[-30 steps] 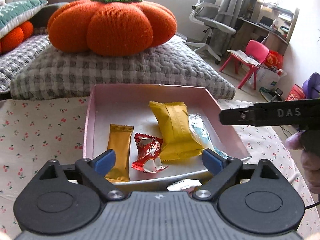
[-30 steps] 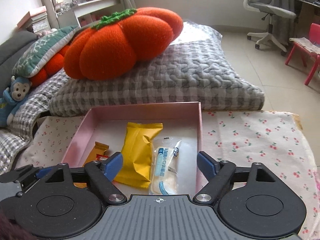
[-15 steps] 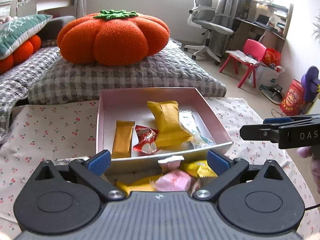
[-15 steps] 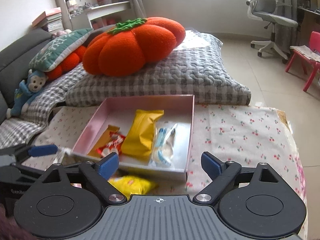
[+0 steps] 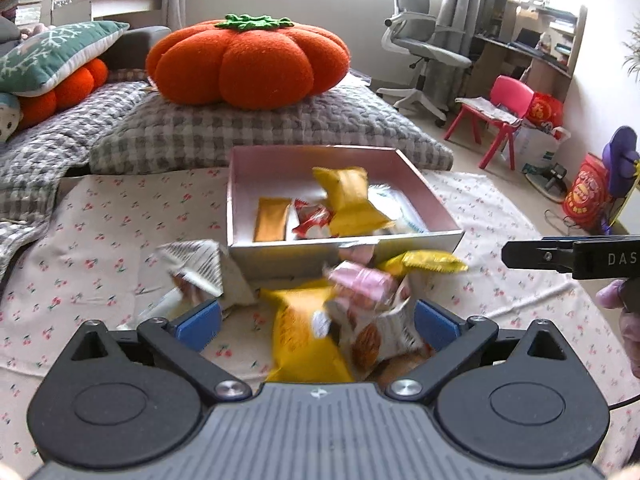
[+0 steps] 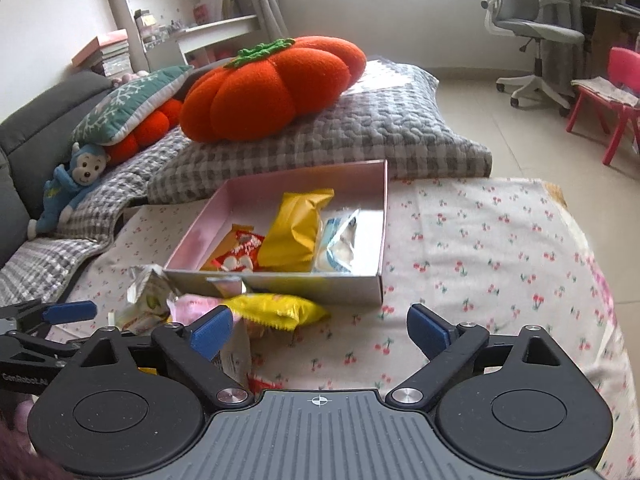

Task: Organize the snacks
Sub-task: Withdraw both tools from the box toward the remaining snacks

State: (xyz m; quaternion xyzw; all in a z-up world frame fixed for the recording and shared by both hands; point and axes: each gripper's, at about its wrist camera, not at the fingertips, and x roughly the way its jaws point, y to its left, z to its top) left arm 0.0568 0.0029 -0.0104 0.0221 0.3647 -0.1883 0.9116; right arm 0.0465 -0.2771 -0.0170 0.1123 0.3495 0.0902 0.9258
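A lived-in home, a living room by the look of it: a grey sofa (image 6: 28,128) piled with a pumpkin cushion (image 6: 272,88), a patterned pillow (image 6: 132,108) and a toy monkey (image 6: 68,184), bookshelves (image 6: 168,4) behind, a swivel chair (image 5: 424,48), a child's red chair (image 5: 500,116).

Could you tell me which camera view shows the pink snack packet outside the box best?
The left wrist view: the pink packet lies centred atop the pile. In the right wrist view its lower part sits behind the gripper's finger.
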